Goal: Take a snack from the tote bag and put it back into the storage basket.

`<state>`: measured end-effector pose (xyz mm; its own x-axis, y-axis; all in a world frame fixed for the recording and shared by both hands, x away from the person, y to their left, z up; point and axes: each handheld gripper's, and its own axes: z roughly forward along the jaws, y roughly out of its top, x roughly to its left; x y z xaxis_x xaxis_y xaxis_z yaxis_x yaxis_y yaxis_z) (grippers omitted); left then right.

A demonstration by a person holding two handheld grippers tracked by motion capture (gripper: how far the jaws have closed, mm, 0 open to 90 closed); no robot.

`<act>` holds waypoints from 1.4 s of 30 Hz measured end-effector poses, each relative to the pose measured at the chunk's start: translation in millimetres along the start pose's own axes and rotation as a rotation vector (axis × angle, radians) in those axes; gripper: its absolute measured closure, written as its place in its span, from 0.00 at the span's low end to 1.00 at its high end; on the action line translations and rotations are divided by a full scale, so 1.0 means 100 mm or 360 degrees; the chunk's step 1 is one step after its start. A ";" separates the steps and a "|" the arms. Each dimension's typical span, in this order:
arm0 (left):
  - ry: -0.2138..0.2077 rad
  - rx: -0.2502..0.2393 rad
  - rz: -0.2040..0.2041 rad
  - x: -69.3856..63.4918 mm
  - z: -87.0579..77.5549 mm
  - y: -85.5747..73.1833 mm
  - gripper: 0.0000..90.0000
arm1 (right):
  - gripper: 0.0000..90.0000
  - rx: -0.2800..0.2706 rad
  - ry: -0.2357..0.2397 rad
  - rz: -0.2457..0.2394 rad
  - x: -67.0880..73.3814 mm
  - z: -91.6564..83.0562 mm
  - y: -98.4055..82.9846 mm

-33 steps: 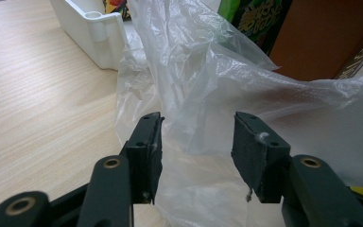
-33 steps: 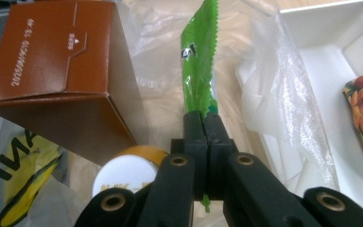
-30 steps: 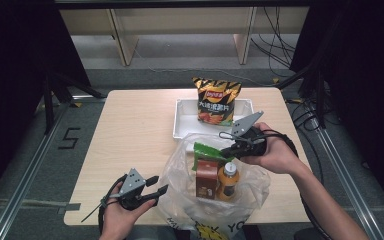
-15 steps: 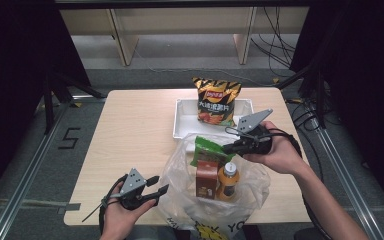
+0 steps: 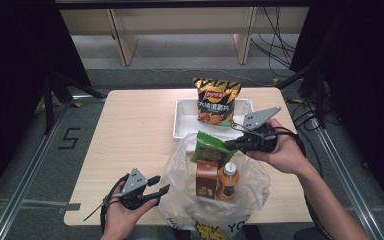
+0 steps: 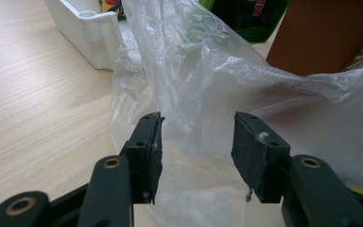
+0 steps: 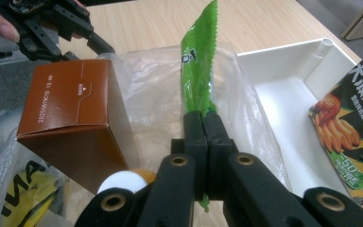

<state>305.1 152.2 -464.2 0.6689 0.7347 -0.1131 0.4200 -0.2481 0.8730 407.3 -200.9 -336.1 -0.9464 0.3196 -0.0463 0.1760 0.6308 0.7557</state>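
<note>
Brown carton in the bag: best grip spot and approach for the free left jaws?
Probably the brown carton by its upper end, from above. It stands upright in the plastic bag with its top above the rim, bottle close beside it. The left gripper is open; jaws across the narrower faces, clear of the film.

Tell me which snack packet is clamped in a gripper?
The green packet, pinched edge-on by the right gripper over the plastic bag; the orange chip bag sits untouched in the white tray.
</note>
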 end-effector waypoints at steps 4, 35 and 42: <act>0.0005 0.0004 -0.0021 0.00 0.00 -0.01 0.58 | 1.00 -0.0030 -0.0010 0.0020 0.00 -0.02 -0.01; -0.0003 0.0002 -0.0021 0.00 0.02 -0.01 0.58 | 1.00 -0.0259 -0.0079 0.0031 -0.05 -0.06 -0.03; -0.0006 0.0003 -0.0006 0.01 0.01 -0.01 0.58 | 1.00 -0.0279 -0.0088 0.0055 -0.05 -0.09 -0.01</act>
<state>306.2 152.0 -465.4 0.6696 0.7332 -0.1184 0.4239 -0.2465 0.8715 409.0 -209.4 -330.8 -0.9233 0.3807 -0.0504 0.1540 0.4872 0.8596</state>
